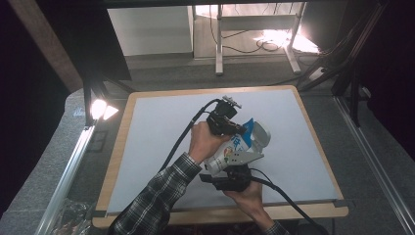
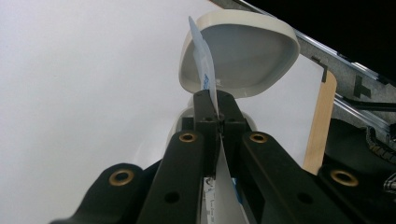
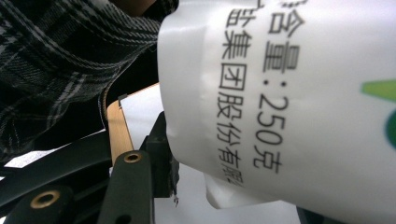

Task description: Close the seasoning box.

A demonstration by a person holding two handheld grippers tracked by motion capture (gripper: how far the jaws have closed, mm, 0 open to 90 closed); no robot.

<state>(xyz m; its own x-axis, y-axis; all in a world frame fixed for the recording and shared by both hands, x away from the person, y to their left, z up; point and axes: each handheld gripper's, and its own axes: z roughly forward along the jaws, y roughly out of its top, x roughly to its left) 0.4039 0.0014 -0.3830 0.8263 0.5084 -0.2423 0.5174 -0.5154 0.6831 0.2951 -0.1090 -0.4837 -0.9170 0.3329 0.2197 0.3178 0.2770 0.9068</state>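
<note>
Presently catalogued: soft, light, slippery pouch (image 1: 234,152), top edge pinched by left claw (image 1: 238,128), body gripped by right claw (image 1: 230,171), over a white bowl (image 1: 261,136).

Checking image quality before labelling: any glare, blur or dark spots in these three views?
High view: lamp at the table's left edge flares, floor behind blown out, room edges dark. Left gripper view: jaws and pinched bag edge sharp, white dish evenly lit. Right gripper view: bag very close, its print soft, sleeve blurred.

Cameras: we are looking down from above the table (image 1: 147,127); both gripper views are sitting close on the bag (image 3: 289,93), sharing it.
</note>
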